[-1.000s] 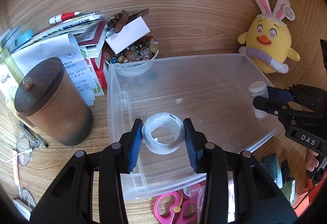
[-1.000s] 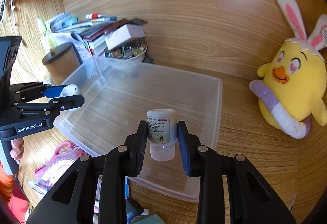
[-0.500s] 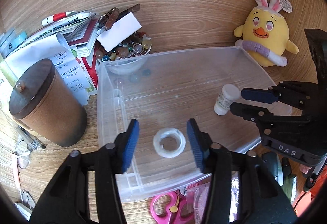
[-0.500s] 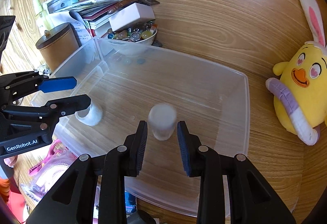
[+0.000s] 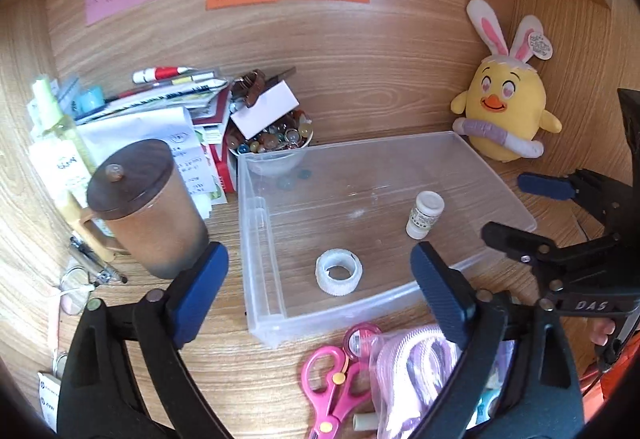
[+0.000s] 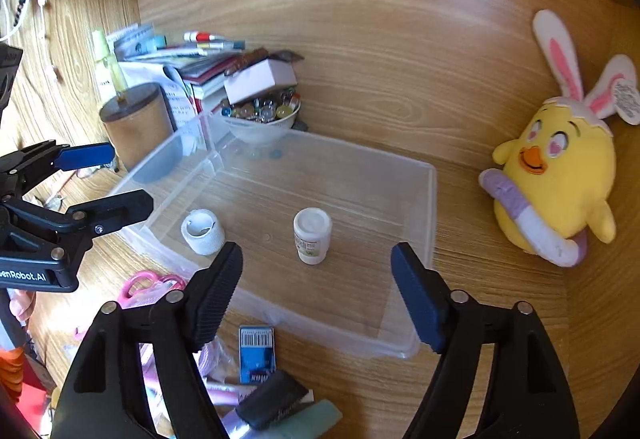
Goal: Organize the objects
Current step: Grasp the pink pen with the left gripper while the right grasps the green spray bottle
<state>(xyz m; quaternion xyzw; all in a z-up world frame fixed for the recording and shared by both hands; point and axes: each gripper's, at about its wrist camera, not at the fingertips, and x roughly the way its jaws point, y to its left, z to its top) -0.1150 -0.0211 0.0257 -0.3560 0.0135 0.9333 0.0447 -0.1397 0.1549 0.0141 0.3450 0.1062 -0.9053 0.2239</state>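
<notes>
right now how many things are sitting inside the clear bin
2. A white tape roll lies near the front left of the clear bin, and a small white bottle stands upright to its right. Nothing else shows through the clear walls.

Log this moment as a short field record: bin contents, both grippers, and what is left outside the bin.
bin: clear plastic bin on the wooden desk
in bin: tape roll, lying flat; white bottle, upright
left gripper: open, jaws just opened, nothing between them
right gripper: open, jaws just opened, bottle released
outside bin, near edge: pink scissors
</notes>
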